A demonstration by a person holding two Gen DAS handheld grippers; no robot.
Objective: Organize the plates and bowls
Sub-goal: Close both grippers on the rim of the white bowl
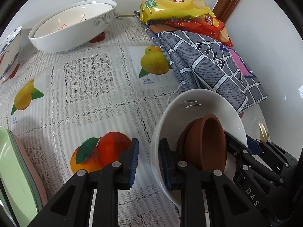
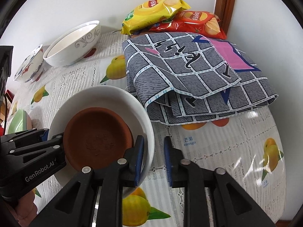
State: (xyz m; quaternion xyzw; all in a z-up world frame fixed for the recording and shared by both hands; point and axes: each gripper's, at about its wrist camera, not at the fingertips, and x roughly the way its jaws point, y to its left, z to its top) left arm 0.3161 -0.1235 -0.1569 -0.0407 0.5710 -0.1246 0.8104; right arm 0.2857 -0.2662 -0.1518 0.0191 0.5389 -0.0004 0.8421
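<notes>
While both grippers straddle its rim from opposite sides, the plain white bowl (image 2: 106,102) sits on the fruit-print tablecloth (image 1: 90,98) near the table's front, with brown clay saucers (image 2: 98,138) nested inside it. The left gripper (image 1: 149,160) has its jaws parted, one blue pad outside the bowl wall and the other inside against the saucers; whether the pads actually press on the rim cannot be told. The right gripper (image 2: 154,158) is likewise parted, its left pad inside the bowl beside the saucers and its right pad outside over the cloth, and contact with the wall is not clear either. Just behind the bowl lies a folded grey patterned cloth (image 2: 191,75), its near edge close to the bowl's far rim. Two crisp packets rest at the back by the wall, a yellow packet (image 2: 155,9) lying over a red packet (image 2: 197,23), both beyond the cloth. To the left rear, a large white bowl with a grey scroll pattern (image 1: 75,24) holds another white bowl nested inside it, and a blue-and-red painted bowl (image 2: 30,64) stands just beside it. At the near left edge, stacked green and pink plates (image 1: 17,170) lie well apart from the white bowl.
</notes>
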